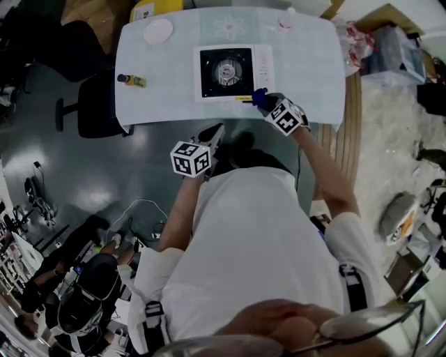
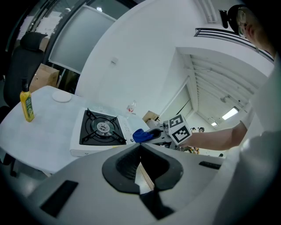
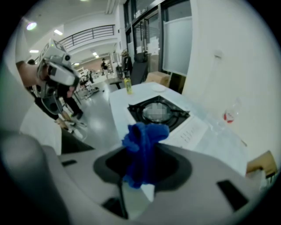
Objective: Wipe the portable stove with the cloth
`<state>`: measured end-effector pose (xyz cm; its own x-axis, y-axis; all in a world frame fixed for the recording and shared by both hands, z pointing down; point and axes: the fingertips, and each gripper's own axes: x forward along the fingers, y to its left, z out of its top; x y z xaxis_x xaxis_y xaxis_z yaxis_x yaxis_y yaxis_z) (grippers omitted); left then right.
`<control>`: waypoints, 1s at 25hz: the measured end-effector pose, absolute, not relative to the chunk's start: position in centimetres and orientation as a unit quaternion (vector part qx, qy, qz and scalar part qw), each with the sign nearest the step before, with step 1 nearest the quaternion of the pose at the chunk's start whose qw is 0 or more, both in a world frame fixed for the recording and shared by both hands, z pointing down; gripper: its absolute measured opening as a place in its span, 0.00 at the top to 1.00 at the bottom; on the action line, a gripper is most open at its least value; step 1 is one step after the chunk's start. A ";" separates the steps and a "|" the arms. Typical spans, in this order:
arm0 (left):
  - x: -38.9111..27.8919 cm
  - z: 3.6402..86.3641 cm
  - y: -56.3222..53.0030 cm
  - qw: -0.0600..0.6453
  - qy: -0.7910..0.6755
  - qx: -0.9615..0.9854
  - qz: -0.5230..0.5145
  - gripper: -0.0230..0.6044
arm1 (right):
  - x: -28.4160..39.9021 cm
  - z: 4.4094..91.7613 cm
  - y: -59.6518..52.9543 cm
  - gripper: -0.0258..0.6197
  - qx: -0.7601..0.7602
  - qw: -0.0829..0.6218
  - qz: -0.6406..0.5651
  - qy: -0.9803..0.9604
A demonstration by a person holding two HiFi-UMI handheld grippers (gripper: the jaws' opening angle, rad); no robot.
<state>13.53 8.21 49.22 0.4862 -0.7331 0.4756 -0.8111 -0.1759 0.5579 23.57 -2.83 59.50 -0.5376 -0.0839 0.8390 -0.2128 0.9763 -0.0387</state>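
The white portable stove (image 1: 233, 72) with its black burner top sits at the middle of the pale table (image 1: 160, 77). My right gripper (image 1: 263, 100) is shut on a blue cloth (image 1: 259, 97), held at the stove's near right corner. From the right gripper view, the cloth (image 3: 142, 147) bunches up between the jaws, with the stove (image 3: 164, 115) just beyond. My left gripper (image 1: 213, 135) hangs off the table's near edge, shut with nothing in it. The left gripper view shows the stove (image 2: 103, 130), the cloth (image 2: 140, 135) and the right gripper (image 2: 153, 134).
A yellow bottle (image 1: 132, 81) lies near the table's left edge, and a white round dish (image 1: 158, 31) sits at the far left. A small clear container (image 1: 285, 21) stands at the far side. A black chair (image 1: 94, 104) stands left of the table.
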 end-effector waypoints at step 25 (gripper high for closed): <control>4.9 35.3 5.8 0.236 -0.528 0.815 0.018 0.91 | 25.7 38.8 -3.2 0.71 0.321 0.236 0.127 -0.908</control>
